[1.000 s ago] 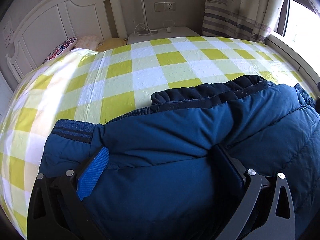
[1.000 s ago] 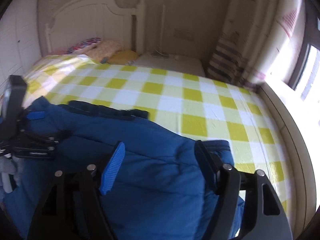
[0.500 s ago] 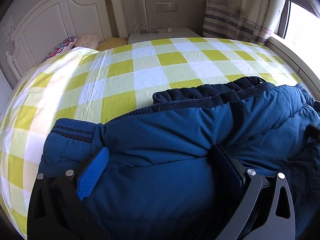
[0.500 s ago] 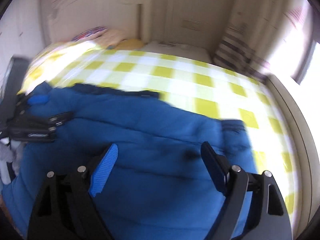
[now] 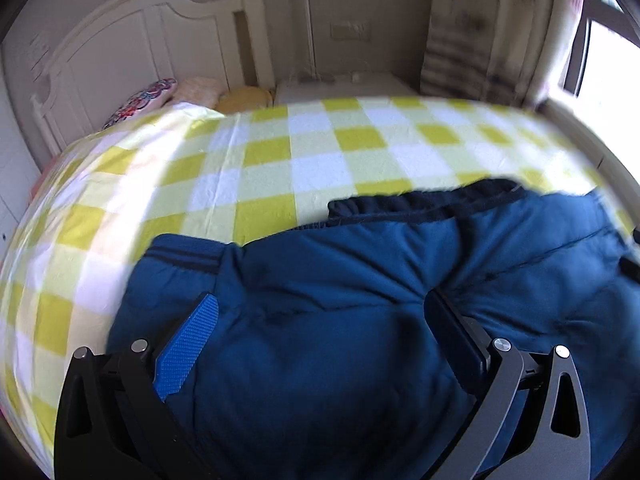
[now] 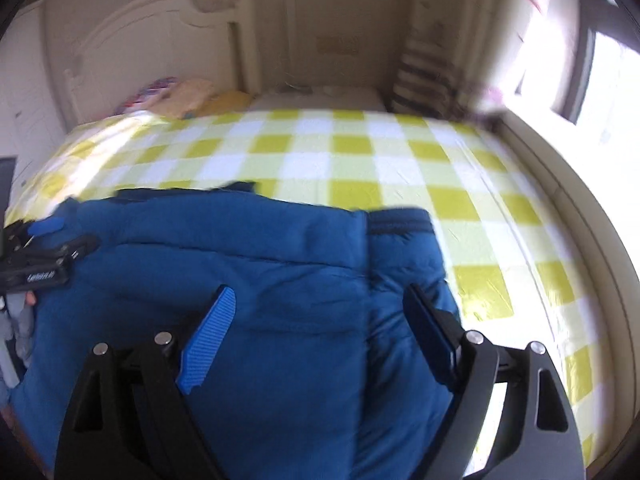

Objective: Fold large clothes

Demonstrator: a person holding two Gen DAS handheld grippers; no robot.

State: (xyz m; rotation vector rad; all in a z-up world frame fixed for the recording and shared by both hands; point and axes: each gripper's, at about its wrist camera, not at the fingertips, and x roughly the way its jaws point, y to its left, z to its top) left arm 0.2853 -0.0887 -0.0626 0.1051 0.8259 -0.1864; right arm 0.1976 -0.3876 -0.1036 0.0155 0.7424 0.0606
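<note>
A large dark blue padded jacket [image 5: 360, 288] lies on the yellow and white checked bed [image 5: 280, 168]. Its dark ribbed collar [image 5: 420, 204] points toward the headboard. My left gripper [image 5: 320, 312] is open, its jaws wide apart over the jacket's left half, with a striped cuff [image 5: 184, 256] just ahead. In the right wrist view the jacket [image 6: 260, 272] fills the lower left. My right gripper [image 6: 320, 312] is open over the jacket's right side, beside a folded-in sleeve with its cuff [image 6: 400, 224]. The left gripper also shows at the left edge of the right wrist view [image 6: 36, 256].
A white headboard [image 5: 132, 64] and pillows [image 5: 192, 92] stand at the far end. A white nightstand [image 5: 340, 84] is beside them. A curtain [image 5: 480, 32] and bright window [image 6: 600, 80] run along the right. A raised sill [image 6: 568, 208] borders the bed's right side.
Both grippers have pulled back and risen slightly over the jacket. The right wrist view has swung right, so the sleeve and cuff now lie between its jaws. Both stay open.
</note>
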